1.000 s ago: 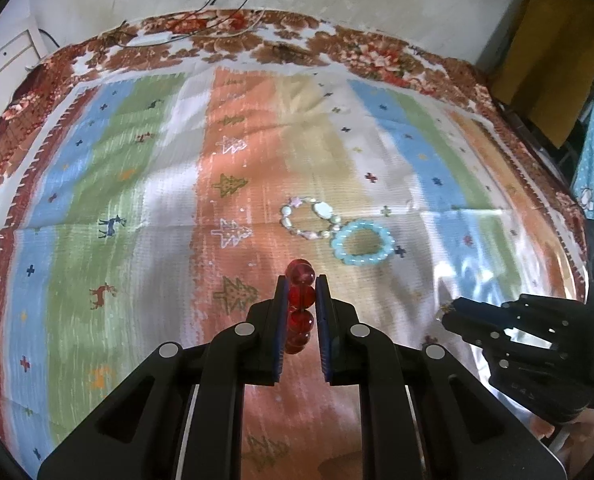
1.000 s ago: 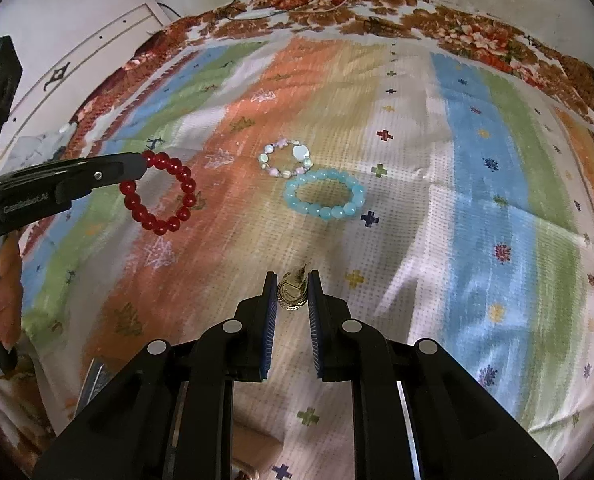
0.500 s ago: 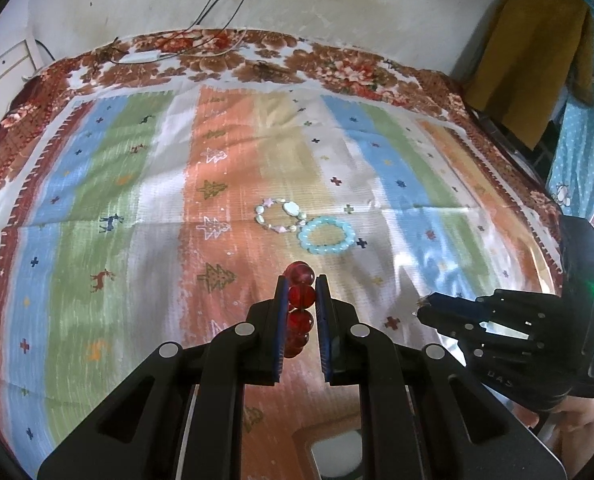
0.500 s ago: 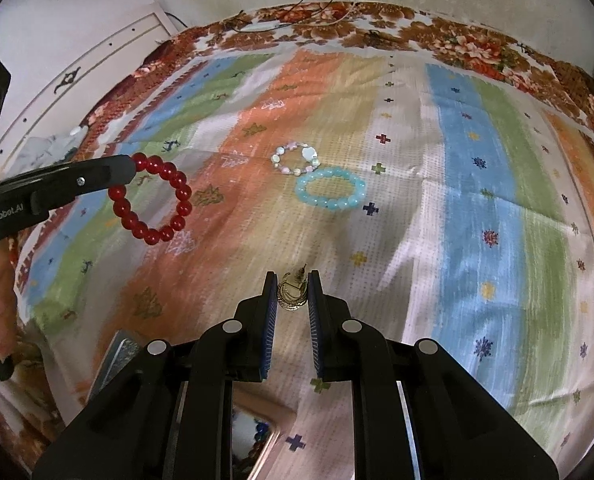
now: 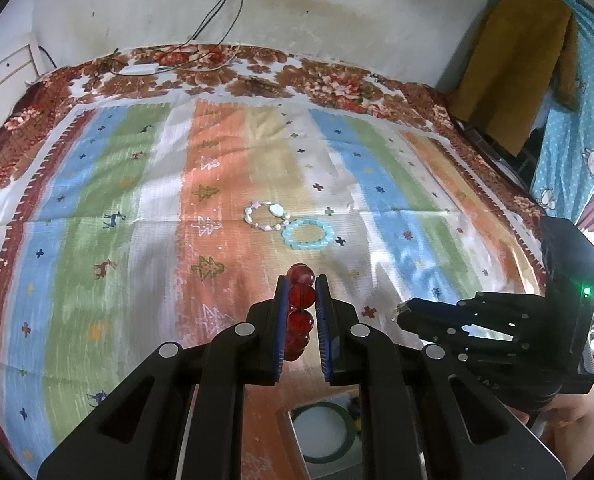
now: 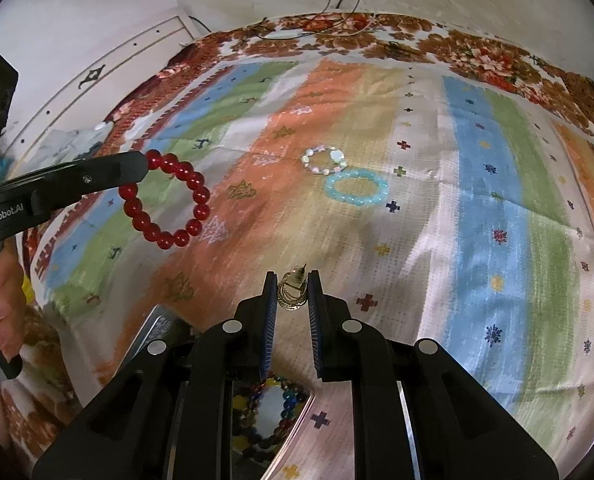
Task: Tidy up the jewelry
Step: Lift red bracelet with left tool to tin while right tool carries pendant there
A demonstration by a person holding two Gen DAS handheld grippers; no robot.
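Note:
My left gripper (image 5: 301, 284) is shut on a red bead bracelet (image 5: 300, 312), held edge-on above the striped cloth; in the right wrist view the bracelet (image 6: 165, 200) hangs as a ring from the left gripper (image 6: 147, 162). My right gripper (image 6: 293, 280) is shut on a gold hoop earring (image 6: 293, 292); it shows at the right of the left wrist view (image 5: 401, 314). A pale pearl bracelet (image 5: 265, 216) (image 6: 324, 159) and a light blue bead bracelet (image 5: 309, 233) (image 6: 356, 186) lie side by side mid-cloth, ahead of both grippers.
The striped cloth (image 5: 97, 208) covers a bed with a floral border. Below my grippers sits a box with a round mirror (image 5: 324, 432); its open tray holds coloured beads (image 6: 271, 412). A cable (image 5: 213, 12) hangs on the far wall. Clothes (image 5: 513, 64) hang at right.
Both grippers have drawn back and up from the cloth with their pieces still held. The two bracelets on the cloth now look farther away, and the box has come into view below.

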